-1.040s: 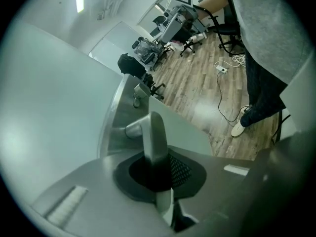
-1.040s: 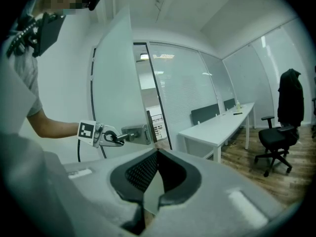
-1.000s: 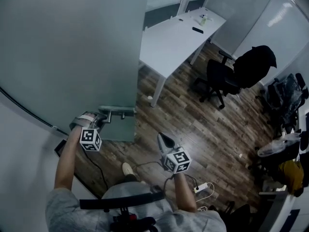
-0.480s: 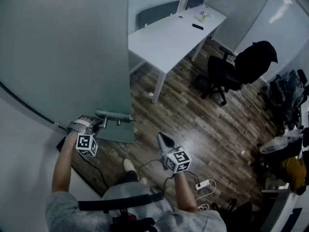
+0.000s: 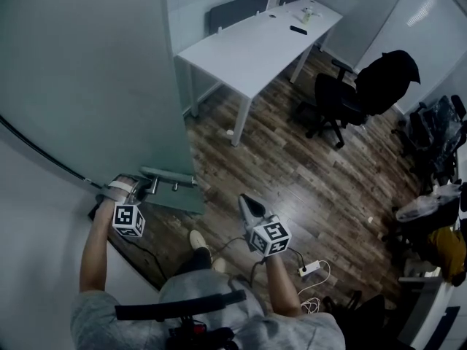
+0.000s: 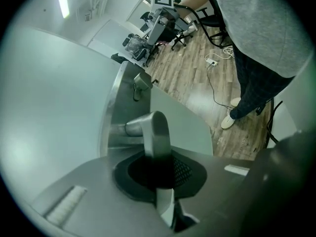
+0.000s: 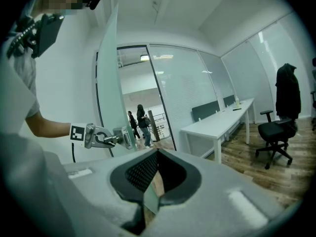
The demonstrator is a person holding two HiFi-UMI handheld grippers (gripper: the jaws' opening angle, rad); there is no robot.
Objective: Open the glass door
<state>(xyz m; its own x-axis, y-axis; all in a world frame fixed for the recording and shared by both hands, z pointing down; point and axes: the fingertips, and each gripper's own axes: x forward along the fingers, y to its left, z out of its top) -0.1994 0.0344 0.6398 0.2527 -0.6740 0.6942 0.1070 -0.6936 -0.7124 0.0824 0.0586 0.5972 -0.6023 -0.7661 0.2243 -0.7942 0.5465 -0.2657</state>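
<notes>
Glass door [image 5: 87, 79] fills the head view from 9 to 12 o'clock, swung partway into the room; its handle [image 5: 169, 174] sits at 8 o'clock. Left gripper [image 5: 148, 186] is clamped on that handle, jaws nearly together with the bar pinched between the pads; a real grip, not a touch.

Expect the panel to be heavy and rigid, slow to start and slow to stop; it's frosted glass, so treat the free edge as chip-prone. The handle looks like smooth metal, probably slippery under side load; take it on the bar close to its post, as you do now, and pull steadily along the swing arc; no jerks.

Right gripper [image 5: 246, 205] at 6 o'clock has its jaws together on nothing and points into the room.

View differences:
- Left gripper view alone shows the bar seated between the pads and its mounting plate on the glass.
- Right gripper view alone shows the door edge-on at 10 o'clock, and people [image 7: 143, 124] walking beyond the doorway.
- Head view alone shows the power strip [image 5: 310, 268] on the floor at 5 o'clock; desk [image 5: 248, 49] at 12, office chair [image 5: 343, 111] at 2, both well apart from the door.
</notes>
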